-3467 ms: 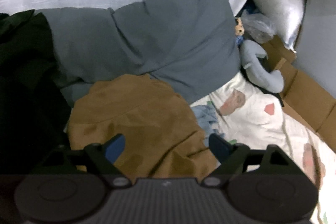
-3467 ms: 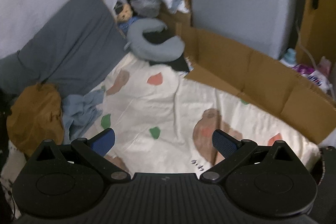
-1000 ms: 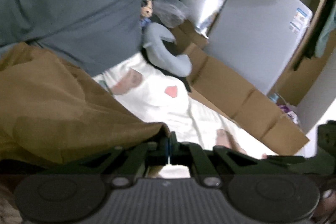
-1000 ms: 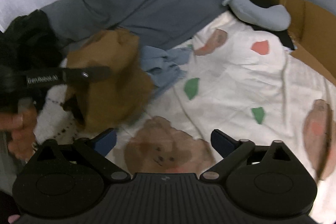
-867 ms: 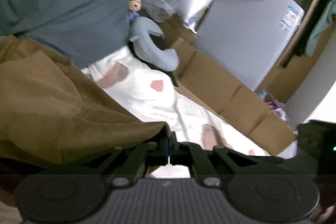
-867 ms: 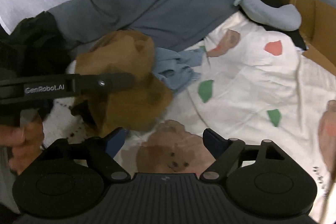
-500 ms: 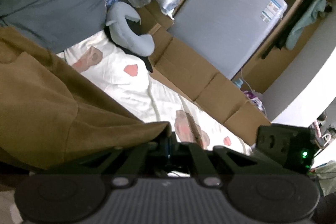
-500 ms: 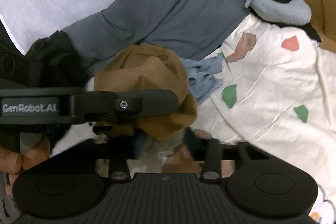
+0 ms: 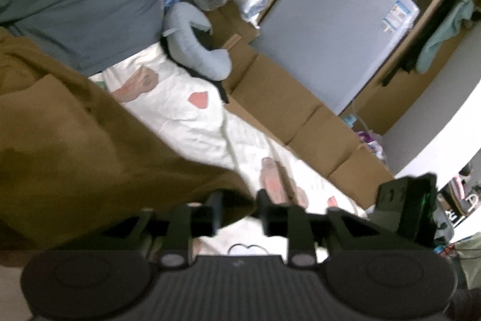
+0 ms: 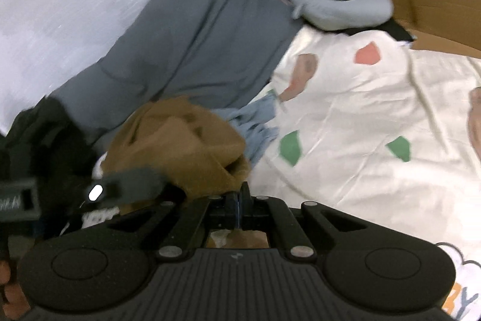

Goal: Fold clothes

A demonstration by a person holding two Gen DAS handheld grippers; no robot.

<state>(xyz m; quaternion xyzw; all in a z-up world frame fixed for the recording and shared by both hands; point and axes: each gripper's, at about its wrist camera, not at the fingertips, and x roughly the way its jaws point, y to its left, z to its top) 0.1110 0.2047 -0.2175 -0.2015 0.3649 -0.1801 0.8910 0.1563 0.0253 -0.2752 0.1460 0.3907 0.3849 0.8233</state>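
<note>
My right tongs (image 10: 240, 208) clamp a corner of the brown garment (image 10: 186, 146), bunched above the patterned bed sheet (image 10: 375, 122); my left tongs (image 9: 237, 212) stand slightly apart around another edge, probably for spreading.

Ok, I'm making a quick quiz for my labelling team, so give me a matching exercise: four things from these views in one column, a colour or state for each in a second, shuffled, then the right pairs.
Things
1. brown garment
2. neck pillow
3. right gripper
4. left gripper

Colour or state
A. fingers slightly apart around a brown fabric edge
B. grey-blue, curved, lying by the cardboard
C. fingers pressed shut on brown fabric
D. bunched up on the patterned sheet

Pairs: 1-D, 2-B, 3-C, 4-A
</note>
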